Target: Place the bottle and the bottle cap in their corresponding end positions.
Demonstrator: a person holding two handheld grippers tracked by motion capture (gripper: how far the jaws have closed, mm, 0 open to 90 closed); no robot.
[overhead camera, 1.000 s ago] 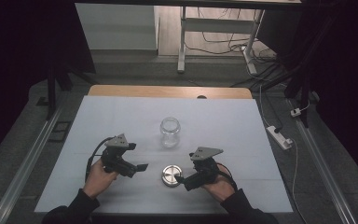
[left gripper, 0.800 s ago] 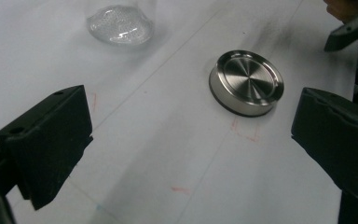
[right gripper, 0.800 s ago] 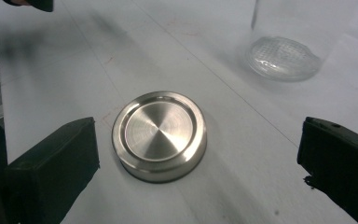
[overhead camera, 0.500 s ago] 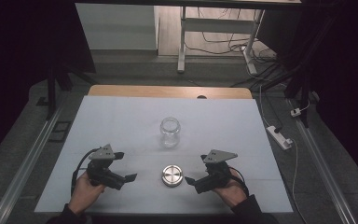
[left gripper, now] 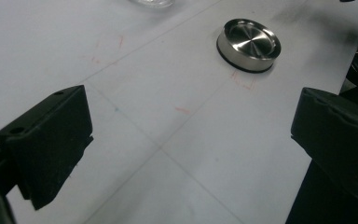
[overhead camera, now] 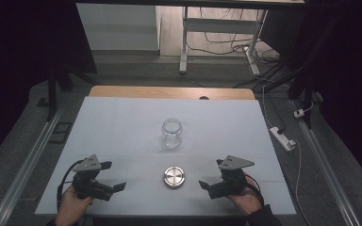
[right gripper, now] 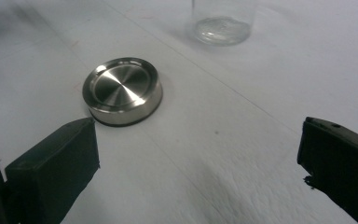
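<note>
Two grippers, both released and holding nothing. Your left gripper (overhead camera: 112, 176) sits near the table's (overhead camera: 122, 122) front edge, at about 9 o'clock from the metal lid (overhead camera: 174, 177), jaws spread wide and aimed toward 3 o'clock. Your right gripper (overhead camera: 207, 186) sits at about 3 o'clock from that lid, jaws likewise spread and aimed toward 9 o'clock. Lid lies flat on the white tabletop between the two grippers, apart from both, its recessed top face up and a dark ring visible at its base. In the left gripper view the lid (left gripper: 248, 45) appears at roughly 1 o'clock beyond the open jaws; in the right gripper view the lid (right gripper: 122, 90) appears at roughly 11 o'clock, near the left-hand jaw, not touching it. Glass jar (overhead camera: 172, 133) stands upright and uncapped at 12 o'clock from the lid, near the table's middle, clear of both grippers. Jar base (right gripper: 222, 29) shows at the top of the right gripper view.
</note>
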